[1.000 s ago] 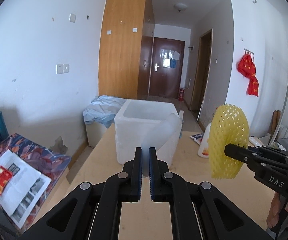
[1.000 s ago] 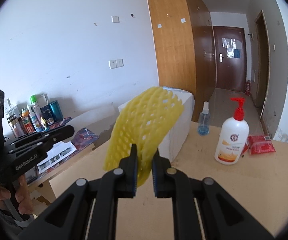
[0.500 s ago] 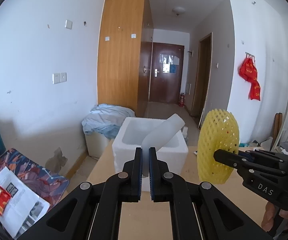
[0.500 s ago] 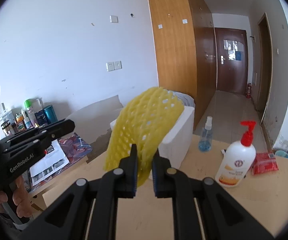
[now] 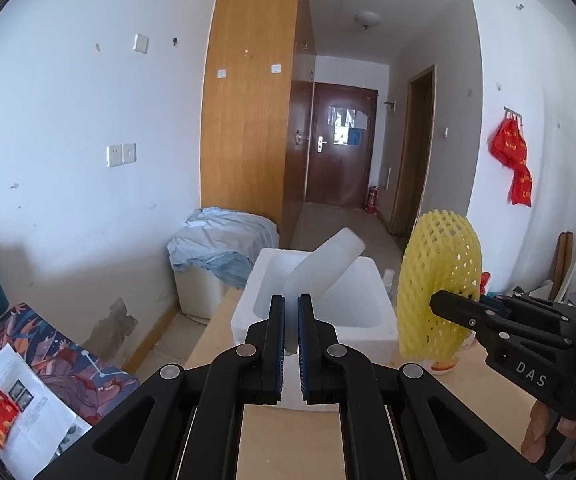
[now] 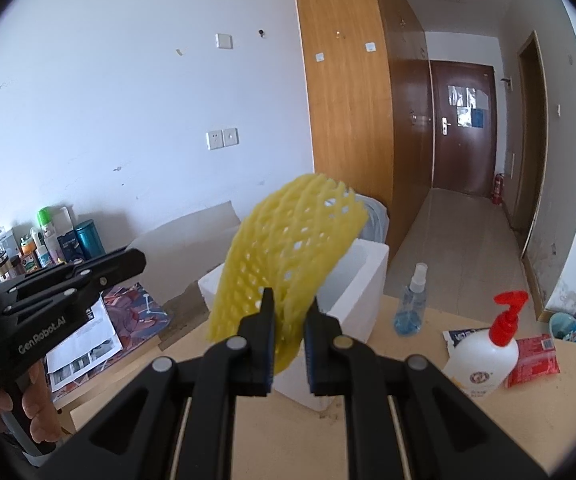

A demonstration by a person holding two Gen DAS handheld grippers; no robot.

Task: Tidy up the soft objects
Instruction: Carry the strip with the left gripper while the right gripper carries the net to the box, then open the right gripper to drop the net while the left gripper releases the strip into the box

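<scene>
My left gripper (image 5: 291,300) is shut on a white translucent foam sheet (image 5: 323,268). The sheet slants up and to the right over the open white foam box (image 5: 383,320) on the wooden table (image 5: 288,440). My right gripper (image 6: 289,304) is shut on a yellow foam net sleeve (image 6: 295,240), held just in front of the foam box (image 6: 363,280). In the left wrist view the yellow net (image 5: 439,280) hangs right of the box in the right gripper (image 5: 435,304). The left gripper (image 6: 136,260) shows at the left of the right wrist view.
A blue spray bottle (image 6: 411,304), a white pump bottle (image 6: 483,356) and a red packet (image 6: 531,356) stand on the table right of the box. A low side table (image 5: 28,392) with papers and bottles lies to the left. Blue cloth (image 5: 224,248) covers a bin behind.
Both grippers have risen with the white sheet and the yellow net still in them. The box now sits lower in both views and its hollow inside shows.
</scene>
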